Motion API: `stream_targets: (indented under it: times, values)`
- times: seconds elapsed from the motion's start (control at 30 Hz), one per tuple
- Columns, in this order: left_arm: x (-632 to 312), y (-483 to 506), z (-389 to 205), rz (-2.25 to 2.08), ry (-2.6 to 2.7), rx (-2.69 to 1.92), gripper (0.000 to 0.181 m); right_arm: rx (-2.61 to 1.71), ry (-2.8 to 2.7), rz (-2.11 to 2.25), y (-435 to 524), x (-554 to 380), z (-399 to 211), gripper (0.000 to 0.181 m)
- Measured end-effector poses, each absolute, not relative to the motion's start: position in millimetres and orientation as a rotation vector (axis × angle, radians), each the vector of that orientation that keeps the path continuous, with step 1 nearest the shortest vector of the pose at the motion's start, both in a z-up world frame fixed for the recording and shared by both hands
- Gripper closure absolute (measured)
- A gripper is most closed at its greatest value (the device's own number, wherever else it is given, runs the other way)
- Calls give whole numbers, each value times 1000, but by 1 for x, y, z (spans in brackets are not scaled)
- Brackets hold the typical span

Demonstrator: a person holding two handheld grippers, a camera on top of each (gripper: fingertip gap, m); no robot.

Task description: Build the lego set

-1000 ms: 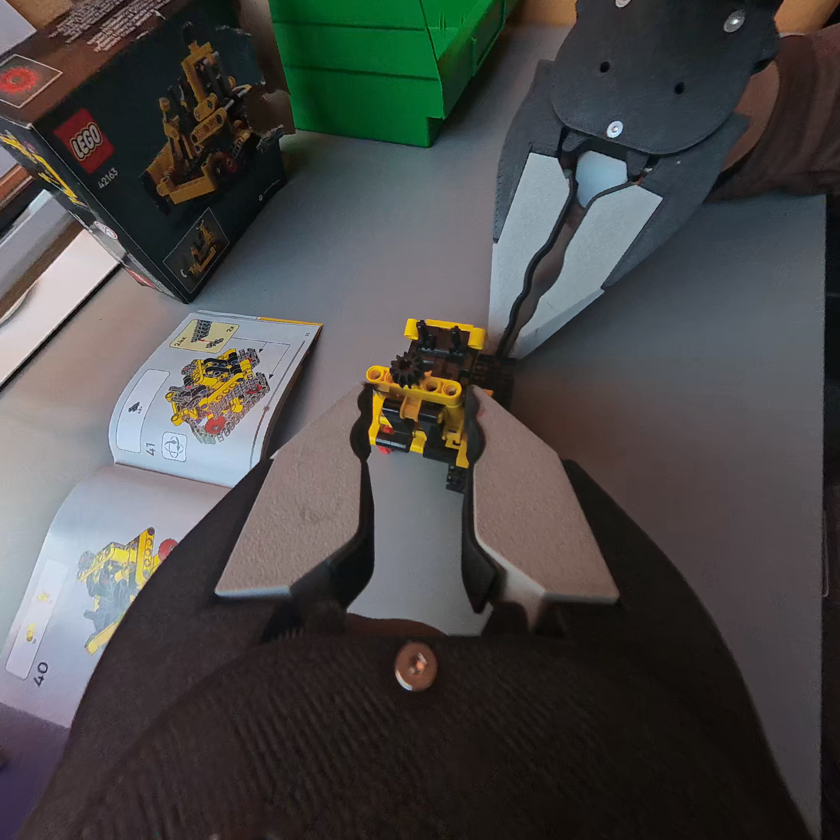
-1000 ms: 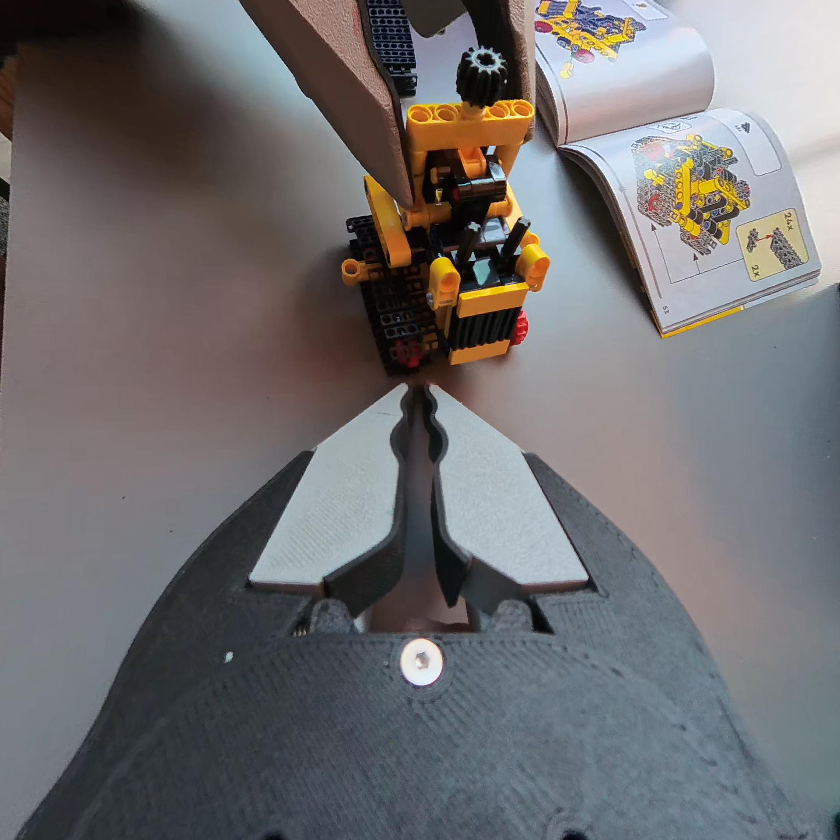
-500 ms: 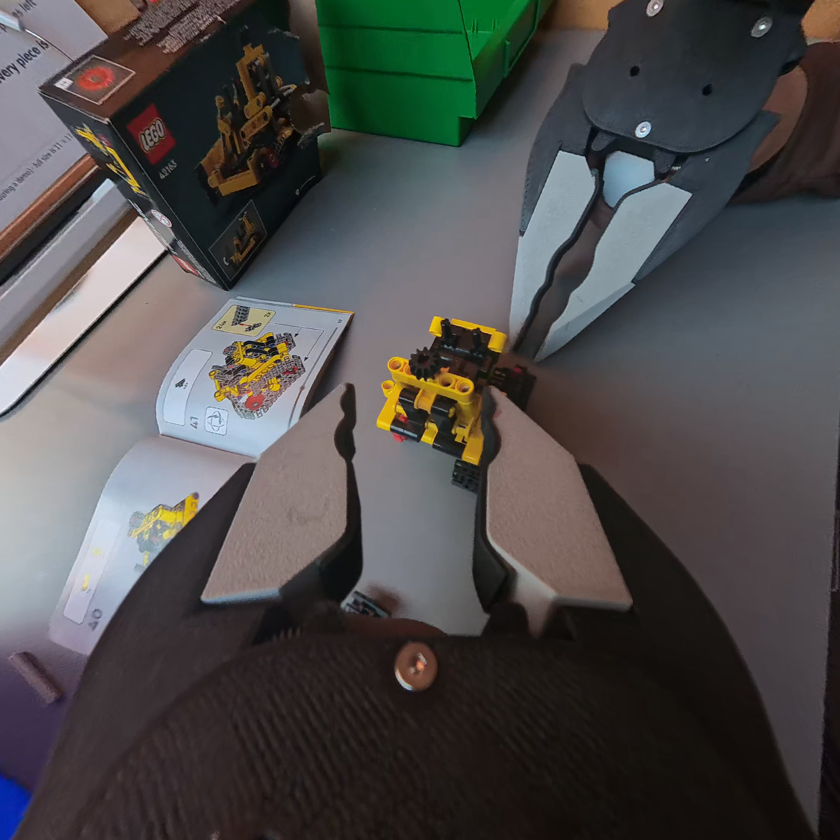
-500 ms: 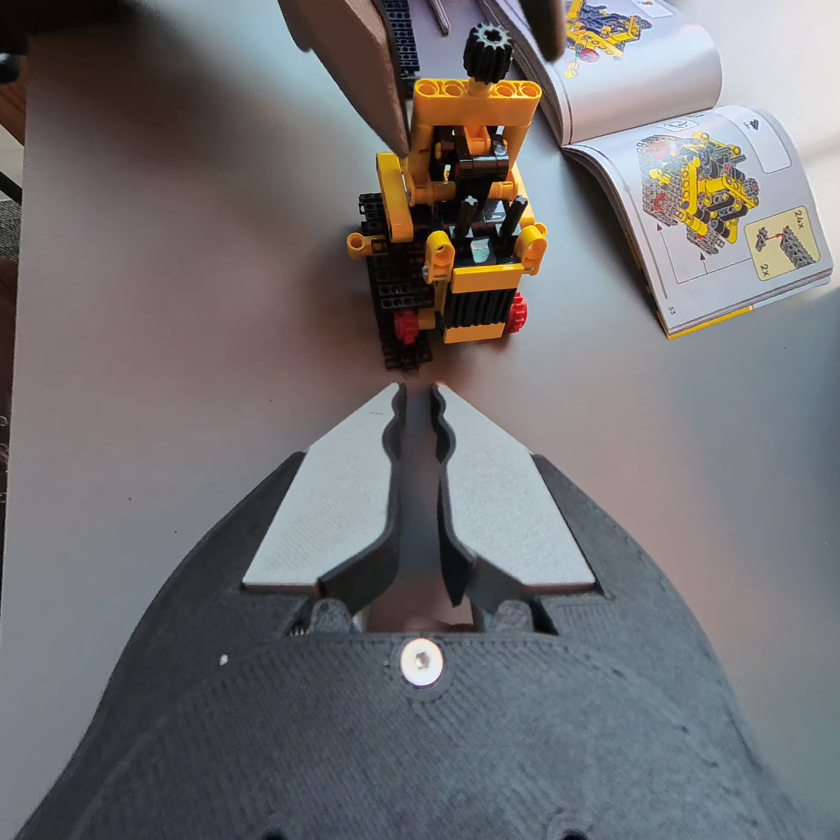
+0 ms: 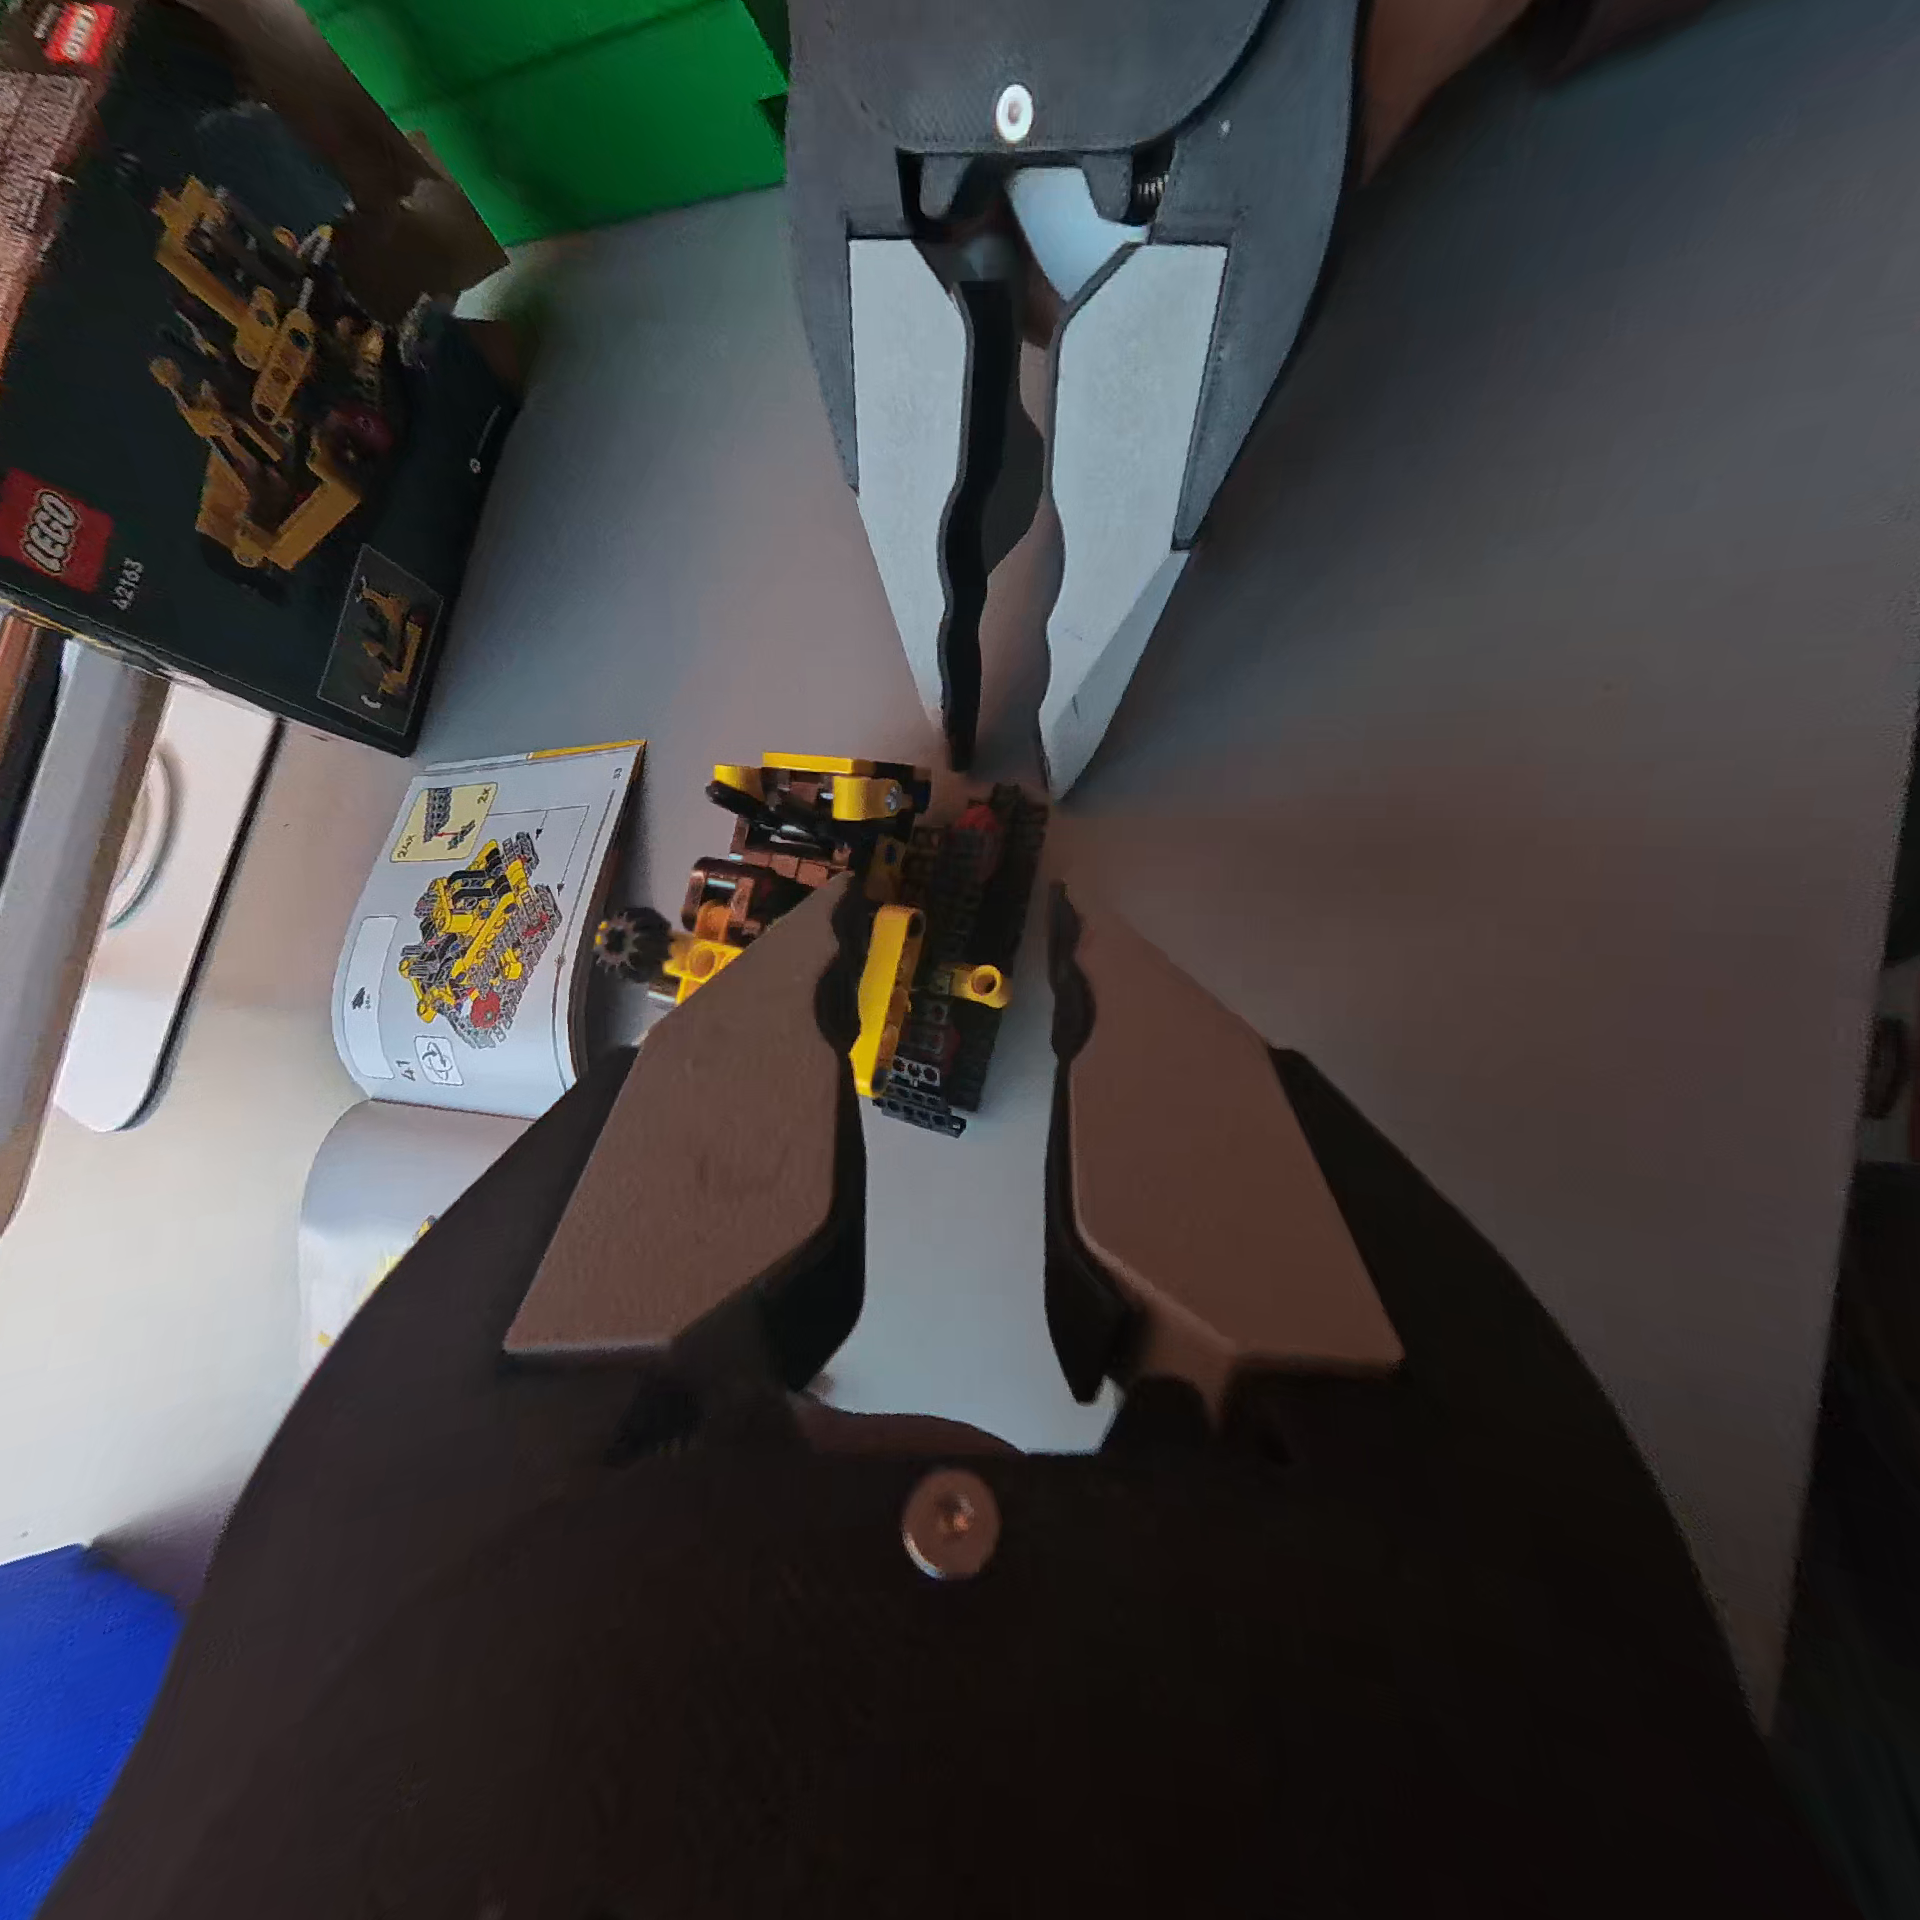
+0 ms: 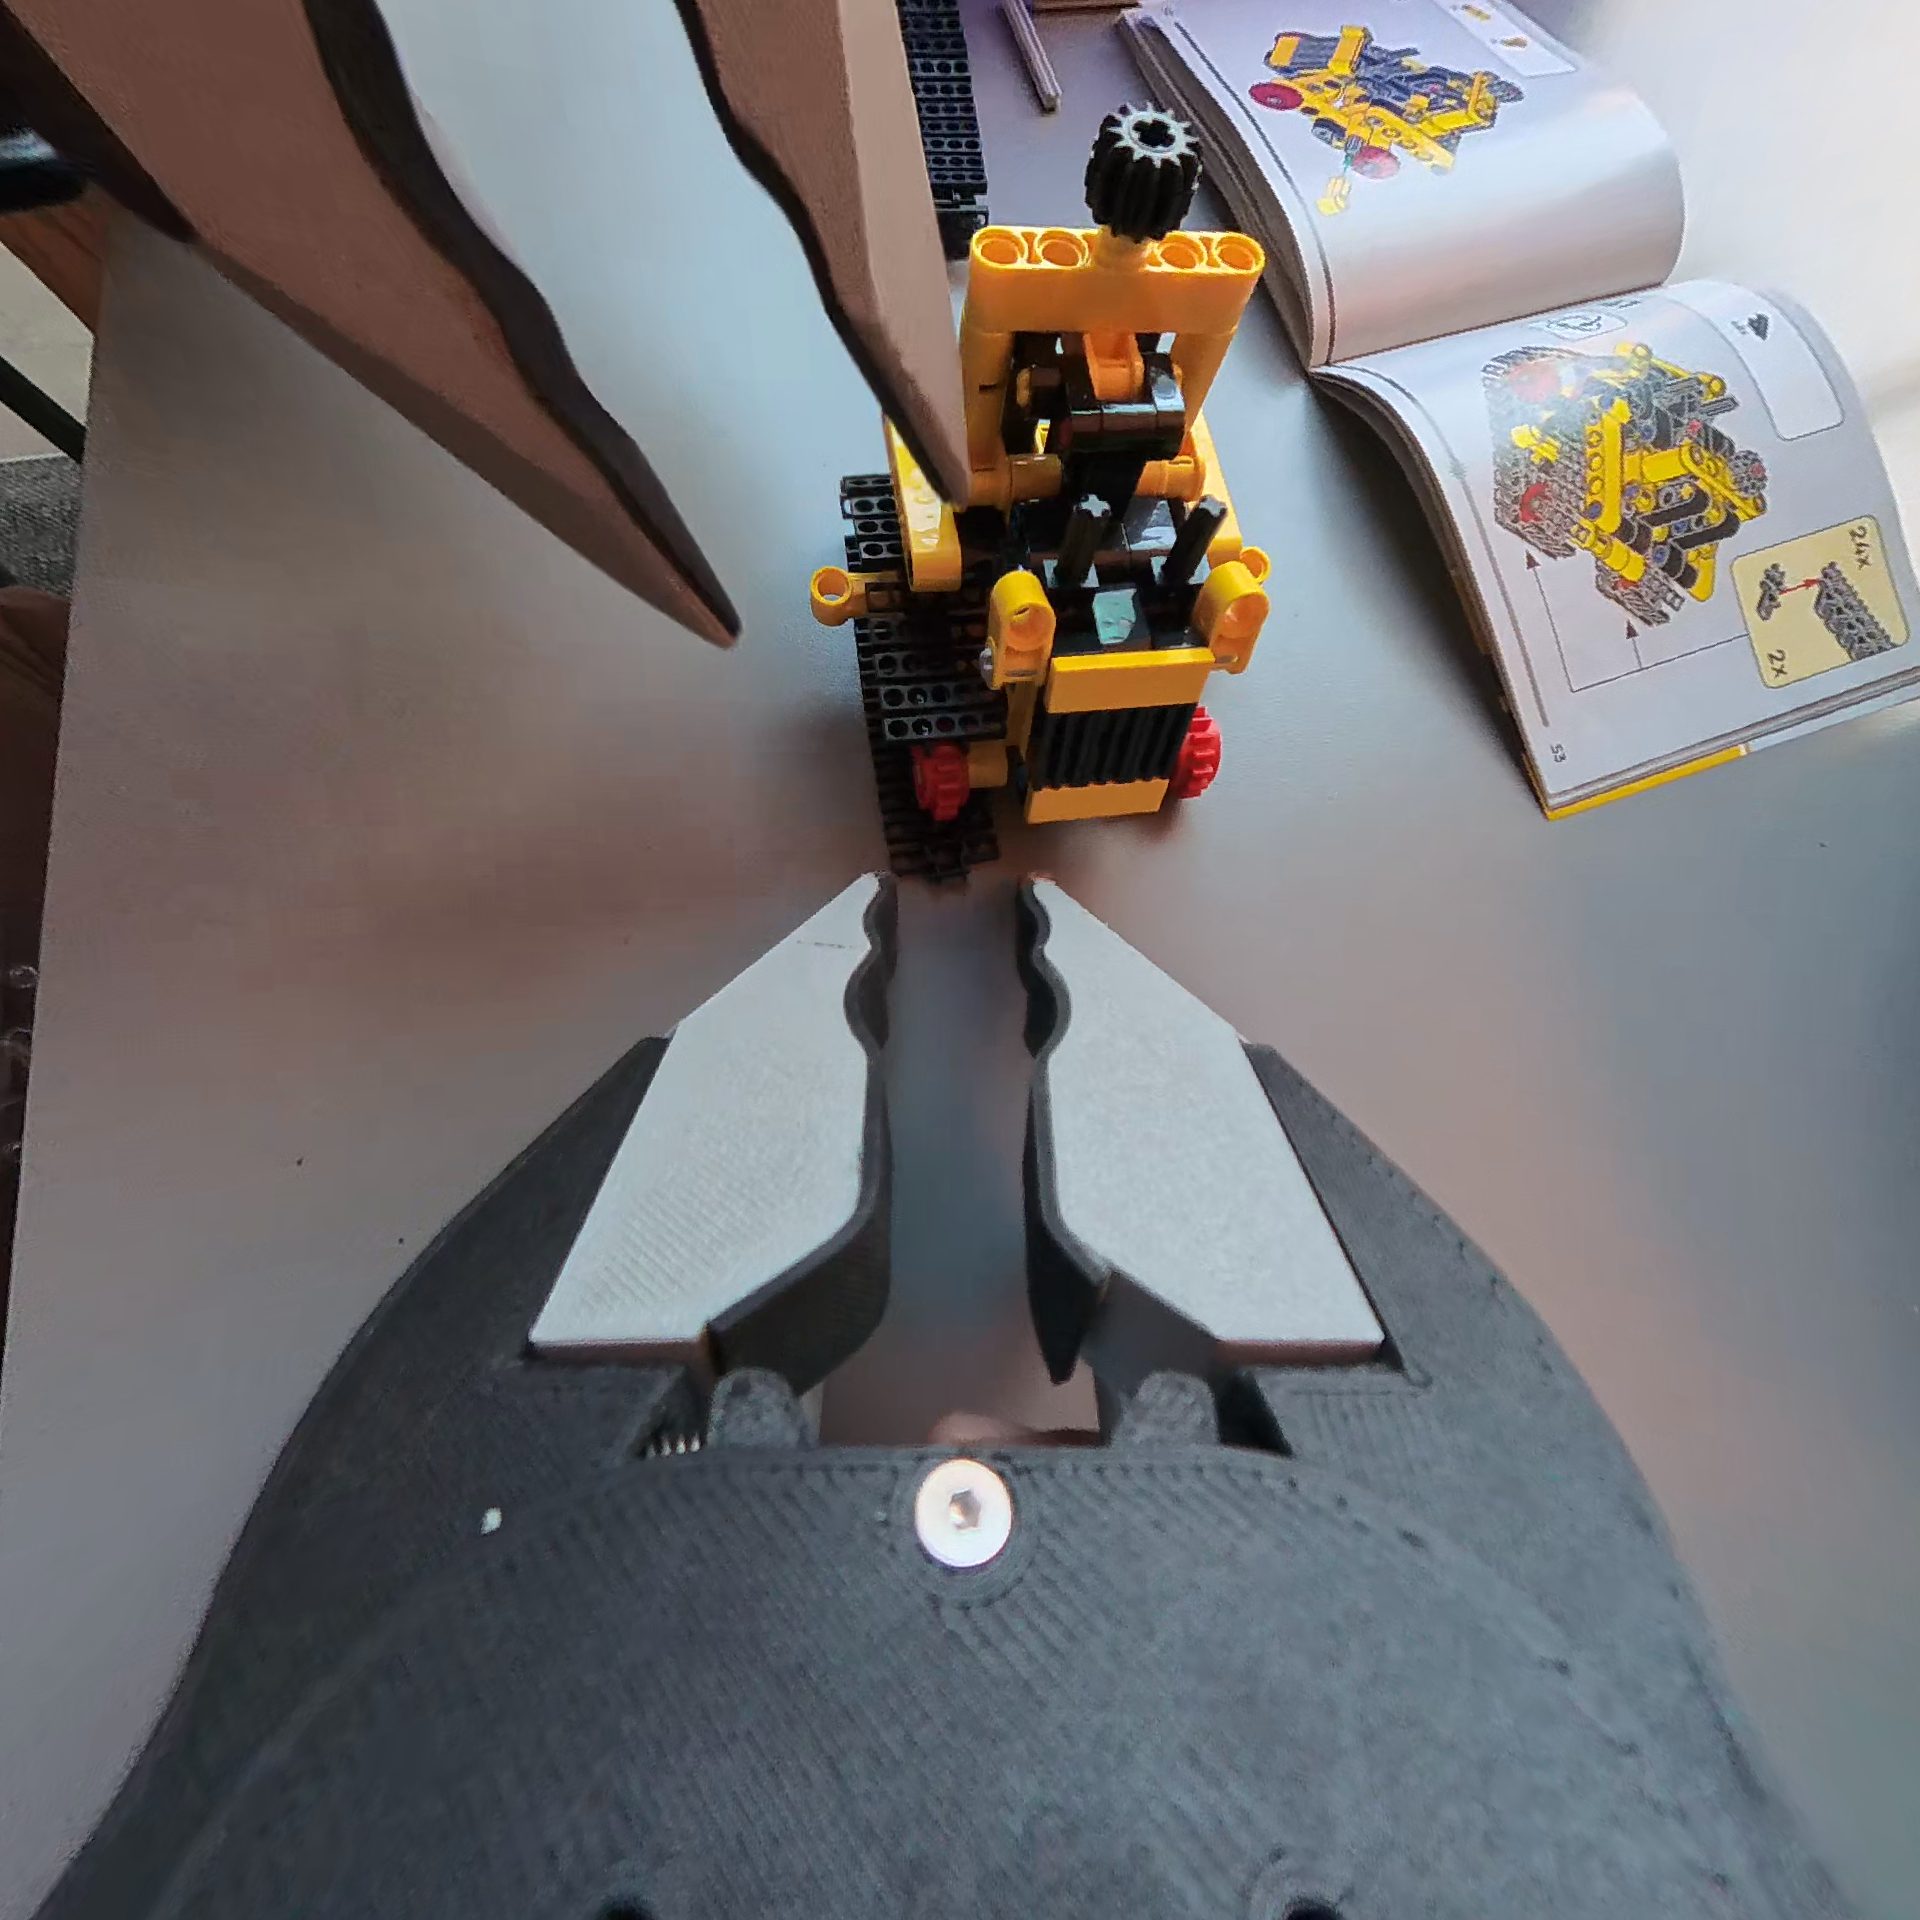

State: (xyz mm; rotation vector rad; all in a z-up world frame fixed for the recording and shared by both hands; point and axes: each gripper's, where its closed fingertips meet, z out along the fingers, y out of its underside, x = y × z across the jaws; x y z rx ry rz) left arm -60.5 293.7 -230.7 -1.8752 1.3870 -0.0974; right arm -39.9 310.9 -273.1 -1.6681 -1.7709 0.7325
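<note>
The yellow and black lego model (image 6: 1049, 582) stands on the grey worktop (image 6: 416, 831) between the two hand-held grippers, just ahead of the tips of each. The right hand-held gripper (image 6: 956, 894) is released, its jaws slightly parted with nothing between them, the tips just short of the model's black track. The left hand-held gripper (image 5: 951, 904) is also released, jaws wide apart; one finger lies against the model's yellow side while the other stands clear of it. Only the left wrist view shows the set's dark box (image 5: 218, 364) and a green bin (image 5: 582, 114), both far ahead and to the left of the left hand-held gripper, and a blue patch (image 5: 62, 1704) at its near left; what the bin holds cannot be seen. Only the right wrist view shows the model's red wheels (image 6: 940, 779), a loose black track strip (image 6: 945, 114) and a thin grey rod (image 6: 1034, 62) beyond the model. The open instruction booklet (image 6: 1621, 499) lies ahead and to the right of the right hand-held gripper.
</note>
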Motion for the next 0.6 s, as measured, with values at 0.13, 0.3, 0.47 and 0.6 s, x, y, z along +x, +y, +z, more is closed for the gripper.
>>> stream_targets:
  times: [0.13, 0.3, 0.47, 0.6]
  values:
    - [-47, 291, -240, -89, 1422, -1861, 156, -1671, -1781, 752, 310, -41, -274, 162]
    - [-51, 303, -248, 145, 1468, -1830, 158, -1672, -1789, 776, 310, -41, -273, 162]
    - [-57, 310, -258, 258, 1501, -1831, 163, -1669, -1792, 777, 311, -43, -274, 164]
    - [-58, 312, -260, 288, 1506, -1821, 168, -1667, -1796, 783, 310, -44, -274, 166]
